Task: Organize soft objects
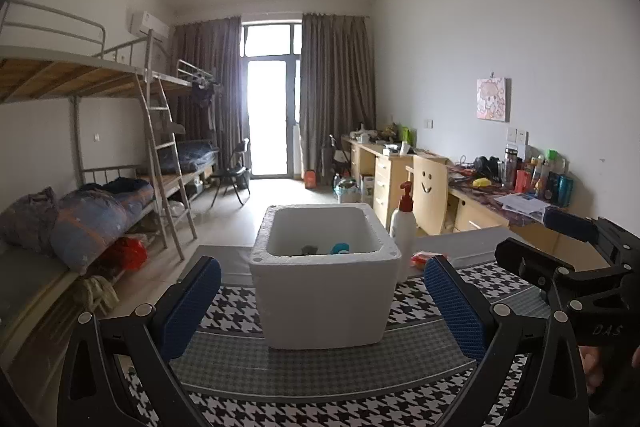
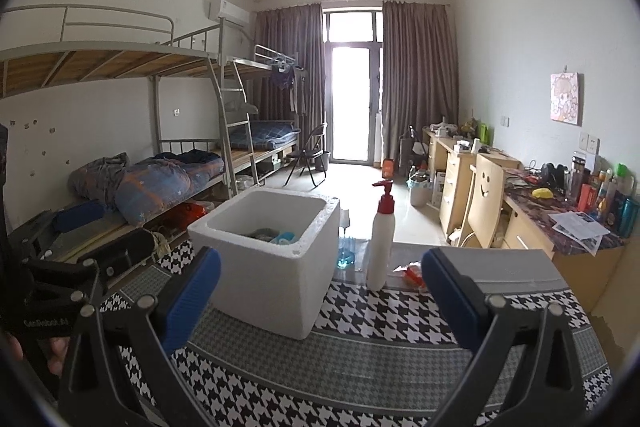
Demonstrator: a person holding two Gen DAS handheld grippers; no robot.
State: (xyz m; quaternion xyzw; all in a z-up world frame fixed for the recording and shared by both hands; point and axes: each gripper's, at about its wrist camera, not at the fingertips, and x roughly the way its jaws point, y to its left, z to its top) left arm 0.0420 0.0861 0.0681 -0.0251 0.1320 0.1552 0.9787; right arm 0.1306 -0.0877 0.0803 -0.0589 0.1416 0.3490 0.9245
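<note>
A white foam box (image 1: 326,287) stands on the houndstooth cloth (image 1: 312,367); it also shows in the right wrist view (image 2: 272,267). Inside it lie a grey soft object (image 1: 310,249) and a teal one (image 1: 340,248), mostly hidden by the wall; they also show in the right wrist view, grey (image 2: 262,234) and teal (image 2: 285,238). My left gripper (image 1: 322,303) is open and empty, just in front of the box. My right gripper (image 2: 320,299) is open and empty, in front of the box and to its right. Each gripper shows at the edge of the other's view.
A white pump bottle with a red top (image 2: 381,239) stands right of the box, with a red packet (image 2: 412,275) beside it. A grey flat box (image 2: 508,267) lies at the cloth's far right. Bunk beds (image 1: 80,167) are left, cluttered desks (image 1: 500,195) right.
</note>
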